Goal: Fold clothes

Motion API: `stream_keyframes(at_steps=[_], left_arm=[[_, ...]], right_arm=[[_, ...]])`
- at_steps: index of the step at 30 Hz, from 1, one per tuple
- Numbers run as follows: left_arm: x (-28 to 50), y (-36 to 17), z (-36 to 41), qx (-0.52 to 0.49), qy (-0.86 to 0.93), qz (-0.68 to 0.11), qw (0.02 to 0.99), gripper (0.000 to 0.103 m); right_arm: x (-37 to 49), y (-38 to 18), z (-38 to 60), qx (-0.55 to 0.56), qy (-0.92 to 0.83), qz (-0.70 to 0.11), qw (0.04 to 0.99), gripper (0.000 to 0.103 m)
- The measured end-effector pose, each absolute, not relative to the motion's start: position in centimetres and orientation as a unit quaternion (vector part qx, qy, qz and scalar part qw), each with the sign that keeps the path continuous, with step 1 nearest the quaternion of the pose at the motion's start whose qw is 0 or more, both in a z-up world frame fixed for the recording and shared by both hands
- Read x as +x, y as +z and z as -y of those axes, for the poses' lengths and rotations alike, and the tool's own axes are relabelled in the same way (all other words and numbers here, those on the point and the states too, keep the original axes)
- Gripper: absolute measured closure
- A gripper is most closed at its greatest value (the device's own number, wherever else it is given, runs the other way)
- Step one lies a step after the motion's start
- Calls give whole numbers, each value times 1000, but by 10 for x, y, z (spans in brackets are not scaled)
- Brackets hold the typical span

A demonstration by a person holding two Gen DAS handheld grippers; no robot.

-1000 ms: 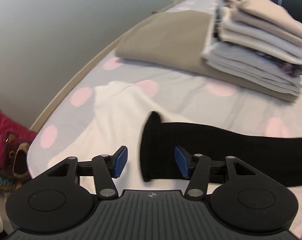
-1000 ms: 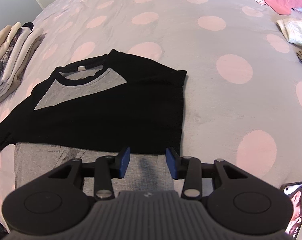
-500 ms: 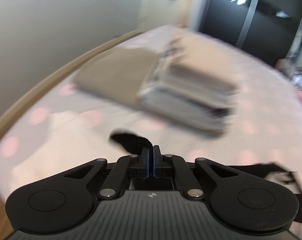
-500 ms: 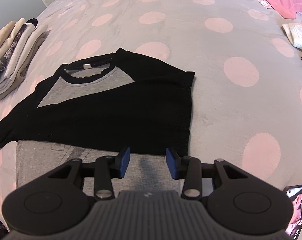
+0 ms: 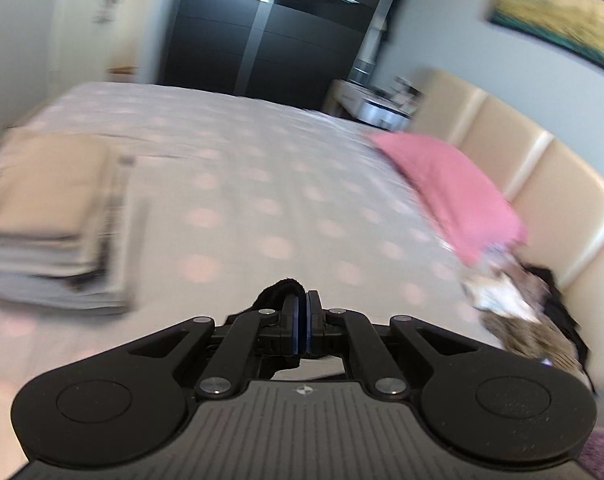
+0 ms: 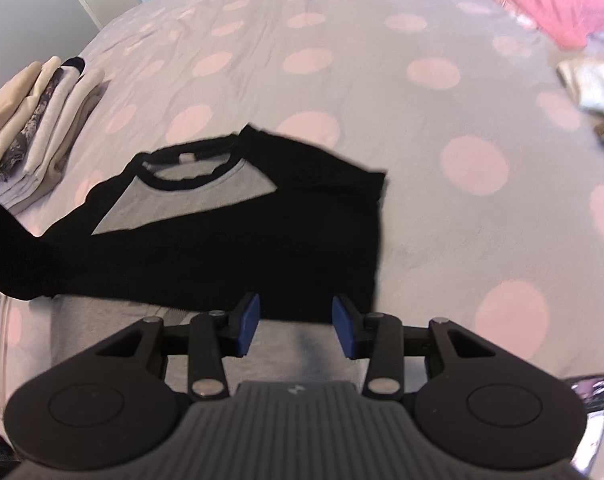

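A stack (image 5: pixel 50 236) of folded clothes sits at the bed's (image 5: pixel 238 184) left side, beige pieces on top, grey below; in the right wrist view the same stack lies just past the shirt's left sleeve. A pink pillow (image 5: pixel 450 196) leans against the padded headboard (image 5: pixel 542 184), with a loose heap (image 5: pixel 518 312) of unfolded clothes below it. A dark wardrobe (image 5: pixel 262 32) stands beyond the foot of the bed. A phone (image 6: pixel 590 408) shows at the lower right edge of the right wrist view.

The shirt (image 6: pixel 222 232), black with a grey chest panel, lies flat on the dotted sheet, its right sleeve folded in over the body and its grey hem nearest the camera.

The left gripper (image 5: pixel 302 328) is clamped tight on the black sleeve cuff (image 5: pixel 278 292), which bunches above the pads and is lifted off the bed. The right gripper (image 6: pixel 295 328) hovers over the grey hem, jaws opening, about half wide, nothing pinched between them; the black fold edge lies just past its tips
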State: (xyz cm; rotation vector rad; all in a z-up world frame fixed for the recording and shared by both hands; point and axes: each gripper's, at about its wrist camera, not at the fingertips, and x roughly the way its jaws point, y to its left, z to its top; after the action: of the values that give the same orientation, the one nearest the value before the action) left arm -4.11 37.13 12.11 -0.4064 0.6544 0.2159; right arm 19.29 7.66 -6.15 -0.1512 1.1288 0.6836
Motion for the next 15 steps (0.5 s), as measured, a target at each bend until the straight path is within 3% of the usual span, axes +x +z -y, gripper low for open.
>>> stream_keyframes(at_steps=[4, 15], left_arm=[[7, 111, -332, -182, 59, -341, 920, 101], [121, 12, -274, -172, -25, -427, 887, 101]], right_arm=[[199, -46, -68, -70, 308, -502, 805, 43], [209, -39, -61, -85, 302, -490, 813, 37]])
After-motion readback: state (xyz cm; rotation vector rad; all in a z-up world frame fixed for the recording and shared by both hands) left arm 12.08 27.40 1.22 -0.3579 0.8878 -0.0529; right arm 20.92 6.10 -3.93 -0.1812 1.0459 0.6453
